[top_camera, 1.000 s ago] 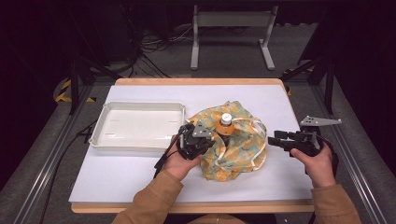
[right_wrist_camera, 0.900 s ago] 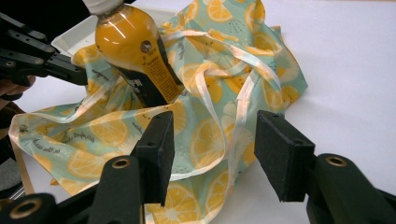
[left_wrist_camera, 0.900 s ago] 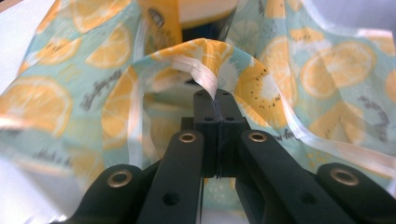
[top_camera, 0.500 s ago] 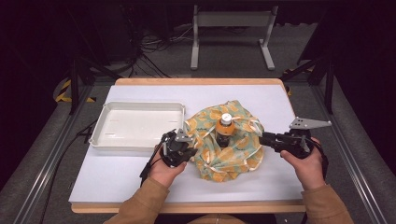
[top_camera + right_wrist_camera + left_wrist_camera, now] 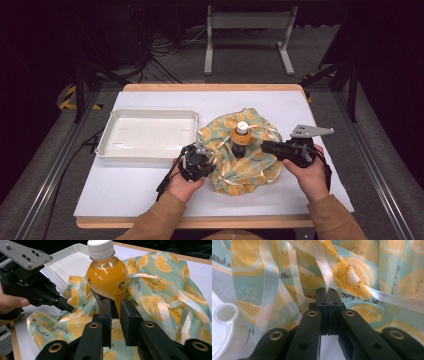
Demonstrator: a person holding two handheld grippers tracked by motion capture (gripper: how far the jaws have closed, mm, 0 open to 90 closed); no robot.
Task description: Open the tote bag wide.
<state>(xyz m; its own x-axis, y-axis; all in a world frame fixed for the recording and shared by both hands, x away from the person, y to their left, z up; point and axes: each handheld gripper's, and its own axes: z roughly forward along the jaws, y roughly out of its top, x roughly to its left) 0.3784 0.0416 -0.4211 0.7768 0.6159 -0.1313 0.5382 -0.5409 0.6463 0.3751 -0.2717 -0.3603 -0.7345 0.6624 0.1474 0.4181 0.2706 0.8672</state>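
1. Nearest the front edge of the table (image 5: 125, 200), two tan sleeves came in from below, each hand wrapped around a black gripper.
2. The left gripper (image 5: 204, 159) sat toward the front middle of the white surface, at the left edge of the lemon-print cloth (image 5: 250, 165). Seen along its own length, its jaws were pressed together on a pale ribbon-like strip (image 5: 322, 262) of that cloth (pinched right at the tips).
3. The right gripper (image 5: 265, 147) lay nearer the table's right edge, with a grey three-cornered plate (image 5: 310, 131) on top, pointing left across the cloth toward the bottle. Its jaws stood a narrow gap apart with nothing between them that I could see; the tips were just in front of the bottle's lower part, and whether they touched it I could not tell.
4. The orange-drink bottle (image 5: 241, 139) stood upright with a white cap, in the middle of the crumpled cloth, roughly at the table's centre and a little to the right. The fabric bunched up around its base.
5. Farther back and to the left, a white tray (image 5: 107, 142) rested near the table's left edge, its right front corner close to the left gripper.
6. Beyond the far edge, cables (image 5: 165, 50) trailed over a dark floor beside a grey metal stand (image 5: 247, 22).
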